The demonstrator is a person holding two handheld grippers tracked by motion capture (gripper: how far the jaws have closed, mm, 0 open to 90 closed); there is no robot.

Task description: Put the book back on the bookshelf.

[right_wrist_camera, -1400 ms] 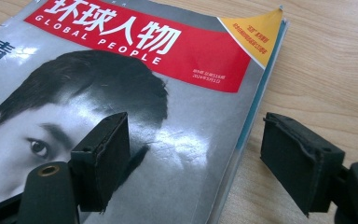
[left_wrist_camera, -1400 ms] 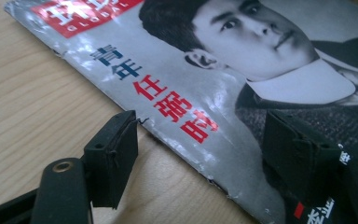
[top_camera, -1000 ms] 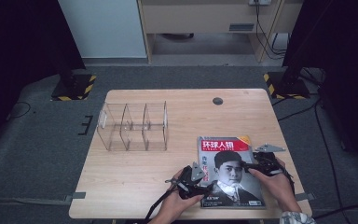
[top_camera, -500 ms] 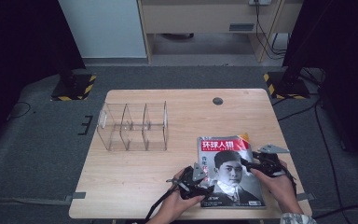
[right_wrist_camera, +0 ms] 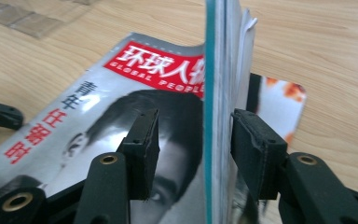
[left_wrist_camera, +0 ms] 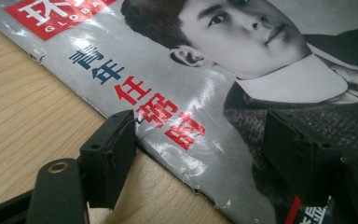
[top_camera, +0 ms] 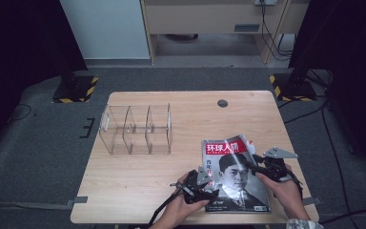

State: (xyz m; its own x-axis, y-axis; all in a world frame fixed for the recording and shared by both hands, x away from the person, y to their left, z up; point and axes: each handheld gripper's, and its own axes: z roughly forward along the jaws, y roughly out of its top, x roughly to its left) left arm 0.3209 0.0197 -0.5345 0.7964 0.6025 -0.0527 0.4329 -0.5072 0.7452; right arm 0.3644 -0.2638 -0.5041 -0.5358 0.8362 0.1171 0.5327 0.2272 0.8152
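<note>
Magazine (top_camera: 236, 176), lower right of the frame, on the surface (top_camera: 171, 191). Right claw (right_wrist_camera: 193, 140) has been closing around its raised edge, pads not yet pressing; left claw (left_wrist_camera: 200, 140) straddles the spine, open, apparently steadying it.

Left gripper (left_wrist_camera: 200, 140) straddles the magazine (left_wrist_camera: 205, 79) edge — jaws apart — on the table (left_wrist_camera: 23, 102).

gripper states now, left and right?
Left hand-held gripper: open, straddling the magazine's spine edge.
Right hand-held gripper: closing around the lifted edge, not yet clamped.
</note>
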